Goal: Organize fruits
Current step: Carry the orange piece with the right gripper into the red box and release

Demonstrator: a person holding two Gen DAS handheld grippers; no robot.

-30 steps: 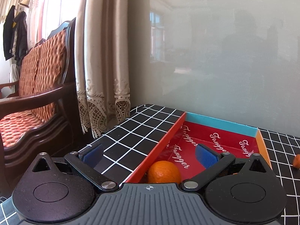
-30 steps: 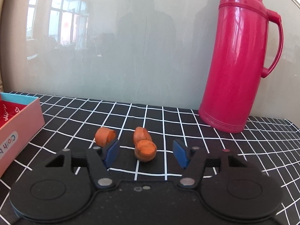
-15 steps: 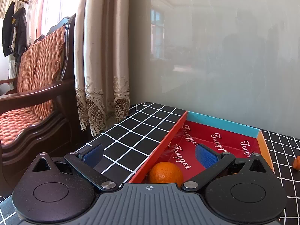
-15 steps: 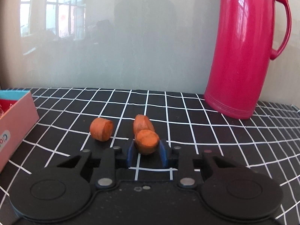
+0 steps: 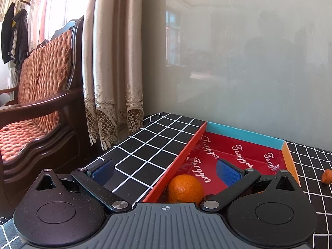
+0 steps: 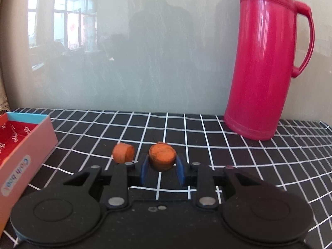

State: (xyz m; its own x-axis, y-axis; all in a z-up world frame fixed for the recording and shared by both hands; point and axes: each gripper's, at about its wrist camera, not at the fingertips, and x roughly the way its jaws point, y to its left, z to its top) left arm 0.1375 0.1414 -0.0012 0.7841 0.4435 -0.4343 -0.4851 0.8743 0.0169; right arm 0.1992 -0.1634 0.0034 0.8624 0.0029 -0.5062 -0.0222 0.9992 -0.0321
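Observation:
My right gripper (image 6: 162,166) is shut on an orange carrot chunk (image 6: 162,155), which hangs slightly above the black checked tablecloth. A second carrot chunk (image 6: 123,152) lies on the cloth to its left, and a sliver of a third peeks out behind the held one. The red box (image 6: 27,157) with a blue far wall stands at the left edge. In the left wrist view my left gripper (image 5: 164,171) hangs open over the box's (image 5: 244,133) left wall, with a round orange (image 5: 185,188) inside the box between its fingers, untouched. One carrot chunk (image 5: 327,176) shows at the far right.
A tall pink thermos (image 6: 267,62) stands on the cloth at the back right, against a glossy grey wall. A wooden armchair with a woven orange cushion (image 5: 37,103) and a beige curtain (image 5: 112,72) stand left of the table.
My right gripper closed on the nearest carrot chunk and lifted it off the cloth. The left gripper stayed put and open.

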